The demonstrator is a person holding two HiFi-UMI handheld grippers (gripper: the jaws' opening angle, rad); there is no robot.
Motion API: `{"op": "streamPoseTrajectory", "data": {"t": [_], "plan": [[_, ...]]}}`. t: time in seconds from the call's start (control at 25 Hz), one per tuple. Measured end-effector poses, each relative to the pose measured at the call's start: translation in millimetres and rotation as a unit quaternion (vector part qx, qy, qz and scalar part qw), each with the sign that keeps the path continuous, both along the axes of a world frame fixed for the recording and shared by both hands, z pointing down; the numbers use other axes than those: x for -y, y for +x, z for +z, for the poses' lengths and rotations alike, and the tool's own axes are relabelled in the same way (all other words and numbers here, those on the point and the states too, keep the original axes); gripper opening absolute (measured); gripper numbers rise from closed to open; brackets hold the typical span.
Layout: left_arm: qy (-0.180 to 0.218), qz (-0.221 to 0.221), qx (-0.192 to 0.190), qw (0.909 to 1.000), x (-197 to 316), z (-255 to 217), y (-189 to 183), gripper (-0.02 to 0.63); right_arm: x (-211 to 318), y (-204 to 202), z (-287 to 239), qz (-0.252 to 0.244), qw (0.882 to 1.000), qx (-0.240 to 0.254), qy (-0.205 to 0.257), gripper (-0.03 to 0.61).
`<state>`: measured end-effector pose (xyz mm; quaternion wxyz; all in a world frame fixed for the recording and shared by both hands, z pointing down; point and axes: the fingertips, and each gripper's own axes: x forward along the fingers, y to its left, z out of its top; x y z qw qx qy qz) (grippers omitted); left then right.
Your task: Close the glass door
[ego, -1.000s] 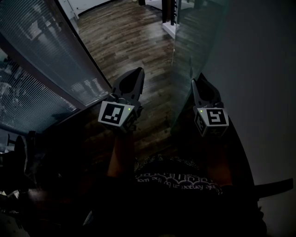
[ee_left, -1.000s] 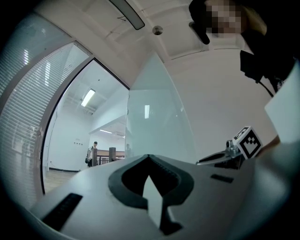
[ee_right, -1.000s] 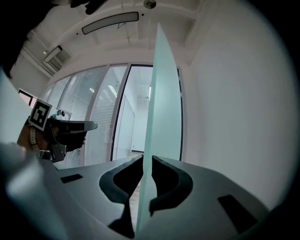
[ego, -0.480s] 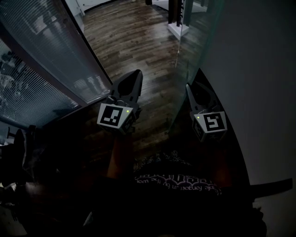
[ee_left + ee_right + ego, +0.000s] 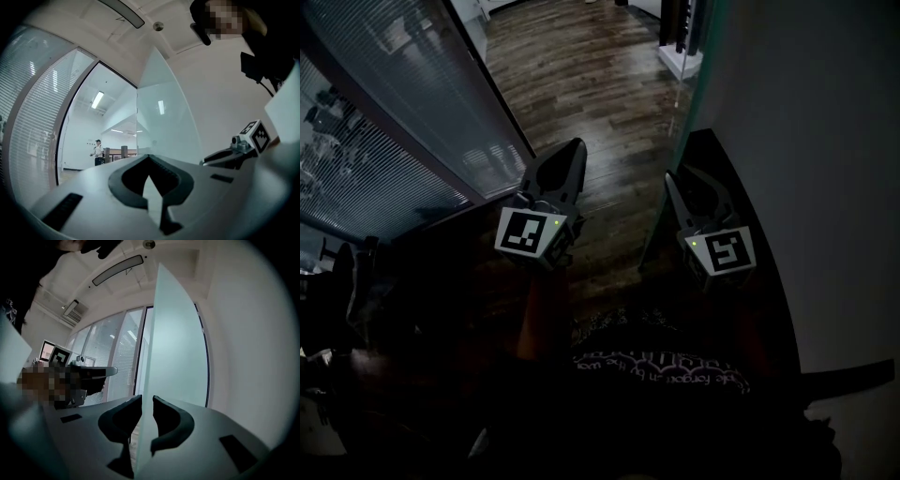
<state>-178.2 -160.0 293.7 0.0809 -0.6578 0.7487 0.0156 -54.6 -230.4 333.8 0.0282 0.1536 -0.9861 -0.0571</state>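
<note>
The glass door (image 5: 689, 103) stands as a tall greenish pane along the white wall, seen almost edge-on from above. My right gripper (image 5: 680, 178) points level with the door's free edge between its jaws. In the right gripper view the door (image 5: 173, 343) runs straight through the right gripper (image 5: 146, 399); the jaws are opening and a thin gap shows beside the glass. My left gripper (image 5: 575, 150) hangs to the left of the door, shut with nothing in it. The left gripper view shows the left gripper's (image 5: 150, 158) tips meeting, the door (image 5: 164, 122) ahead and to the right.
A glazed partition with blinds (image 5: 394, 112) runs along the left. Dark wooden floor (image 5: 581, 66) leads ahead through the doorway. A white wall (image 5: 825, 141) with a dark skirting (image 5: 741, 206) closes the right side. A person (image 5: 97, 150) stands far off in the bright room beyond.
The right gripper has shifted a little to the left and turned, the door's edge staying between its jaws. The glass now looks narrower from above. The left gripper has hardly moved.
</note>
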Motion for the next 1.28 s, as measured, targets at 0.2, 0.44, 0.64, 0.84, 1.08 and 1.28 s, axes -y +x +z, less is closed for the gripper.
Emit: {"op": "streamPoseTrajectory", "data": {"t": [0.2, 0.44, 0.64, 0.84, 1.08, 1.28], "plan": [[-0.006, -0.021, 0.002, 0.9998, -5.1, 4.2, -6.9, 0.002, -3.0, -9.7, 1.8, -0.042, 0.999, -0.005, 0.012, 0.071], [-0.004, -0.053, 0.004, 0.9986, -18.5, 2.8, -29.3, 0.002, -12.5, -31.1, 2.0, -0.087, 0.996, -0.008, 0.021, 0.071], [-0.009, -0.07, 0.01, 0.9974, -28.8, 19.3, -48.0, 0.002, -22.4, -58.0, 11.6, -0.109, 0.991, -0.014, 0.07, 0.071], [-0.014, -0.11, -0.013, 0.9938, -22.4, 19.8, -71.3, 0.002, -17.9, -70.5, 15.7, -0.093, 0.995, -0.03, 0.013, 0.069], [0.015, -0.166, -0.017, 0.9859, -39.7, 6.4, -95.4, 0.002, -23.6, -98.0, 9.0, -0.145, 0.988, -0.042, 0.03, 0.069], [0.022, -0.201, -0.003, 0.9793, -61.3, 2.9, -109.7, 0.002, -38.6, -120.2, 10.1, -0.174, 0.983, -0.036, 0.039, 0.067]]}}
